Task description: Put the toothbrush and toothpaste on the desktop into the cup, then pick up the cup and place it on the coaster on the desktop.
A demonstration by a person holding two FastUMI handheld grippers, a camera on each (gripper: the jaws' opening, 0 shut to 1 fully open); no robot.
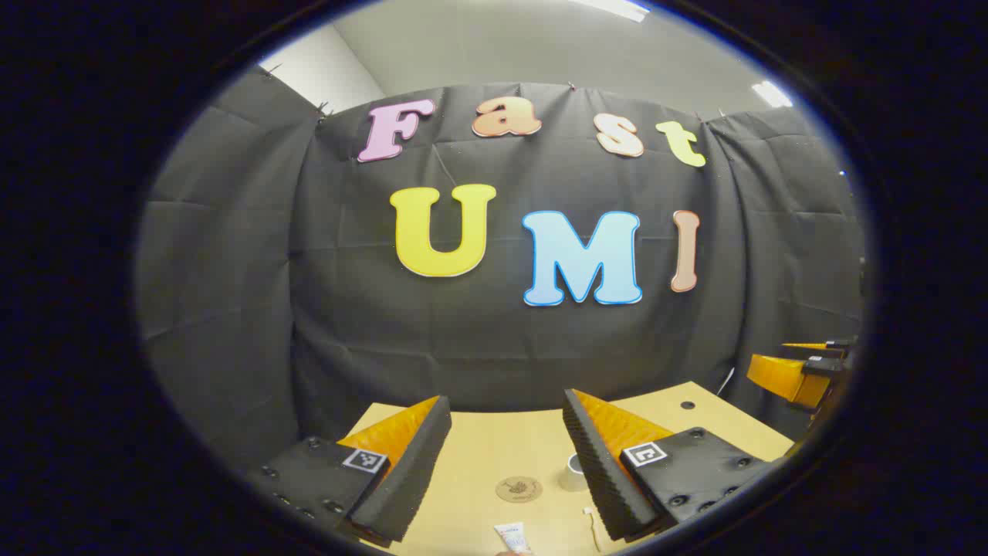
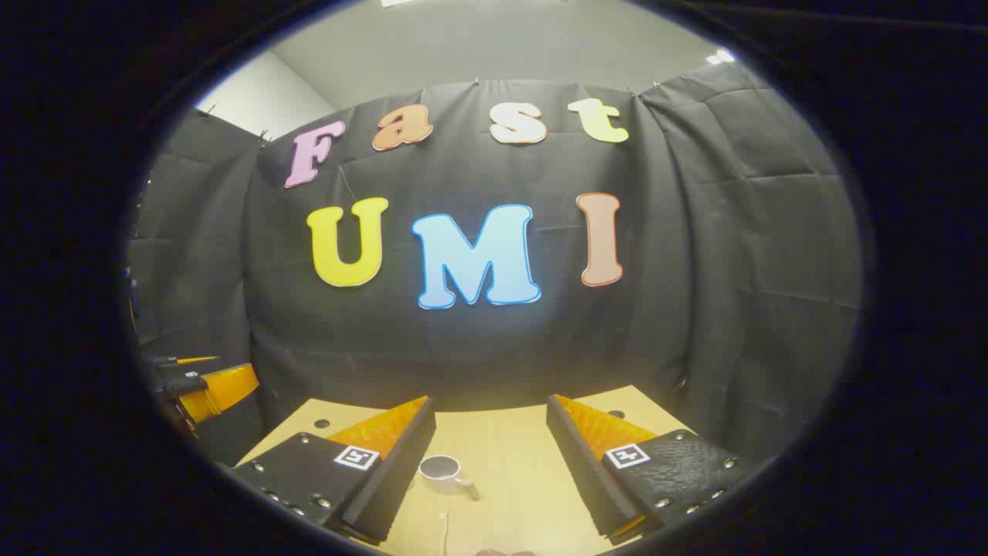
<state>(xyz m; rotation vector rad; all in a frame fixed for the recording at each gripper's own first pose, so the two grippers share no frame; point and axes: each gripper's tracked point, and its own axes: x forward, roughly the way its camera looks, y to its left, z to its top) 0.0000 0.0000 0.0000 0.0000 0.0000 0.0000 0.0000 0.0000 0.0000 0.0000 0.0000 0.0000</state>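
Note:
My left gripper (image 1: 505,403) hangs open above the wooden desktop (image 1: 494,444), nothing between its fingers. Below it lie a round brown coaster (image 1: 519,488), a white toothpaste tube (image 1: 512,537) at the bottom edge and a white toothbrush (image 1: 593,527). The white cup (image 1: 573,471) stands right of the coaster, half hidden by one finger. My right gripper (image 2: 488,405) is open too, above the desktop (image 2: 509,448). In the right gripper view the cup (image 2: 440,468) stands upright with its handle to the right, and the toothbrush (image 2: 443,533) lies below it.
The other gripper shows at the right edge of the left gripper view (image 1: 799,371) and at the left edge of the right gripper view (image 2: 202,386). Small round holes (image 1: 687,405) mark the desktop's far corners. The black cloth wall stands right behind the desk.

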